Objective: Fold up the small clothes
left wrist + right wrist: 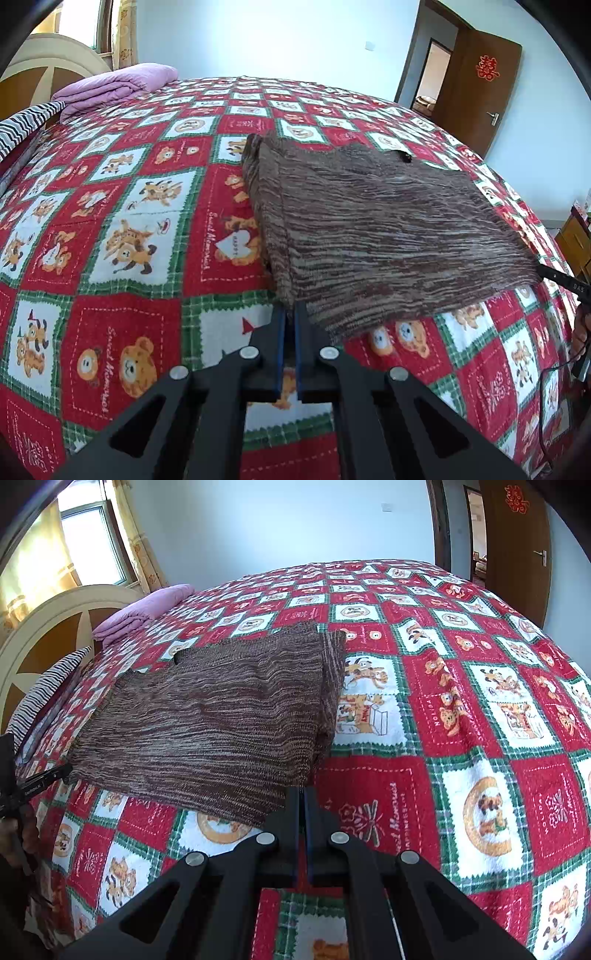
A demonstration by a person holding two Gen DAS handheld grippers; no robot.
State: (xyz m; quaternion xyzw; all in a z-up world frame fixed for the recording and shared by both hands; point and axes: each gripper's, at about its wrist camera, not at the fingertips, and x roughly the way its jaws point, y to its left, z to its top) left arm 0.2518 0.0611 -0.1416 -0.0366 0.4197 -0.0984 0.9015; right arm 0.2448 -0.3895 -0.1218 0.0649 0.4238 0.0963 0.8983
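Observation:
A brown striped knit garment [384, 229] lies partly folded on the bed, its near edge lifted off the bedspread. My left gripper [290, 310] is shut on the garment's near left corner. My right gripper [303, 792] is shut on the garment [221, 716] at its near right corner. The right gripper's tip also shows at the right edge of the left wrist view [561, 278], and the left gripper's tip at the left edge of the right wrist view [40, 779]. The garment's underside is hidden.
A red, white and green bear-print bedspread [129, 229] covers the bed. A folded purple quilt [110, 86] and a striped pillow [26, 125] lie at the headboard [55, 627]. A brown door [476, 92] stands open at the far right.

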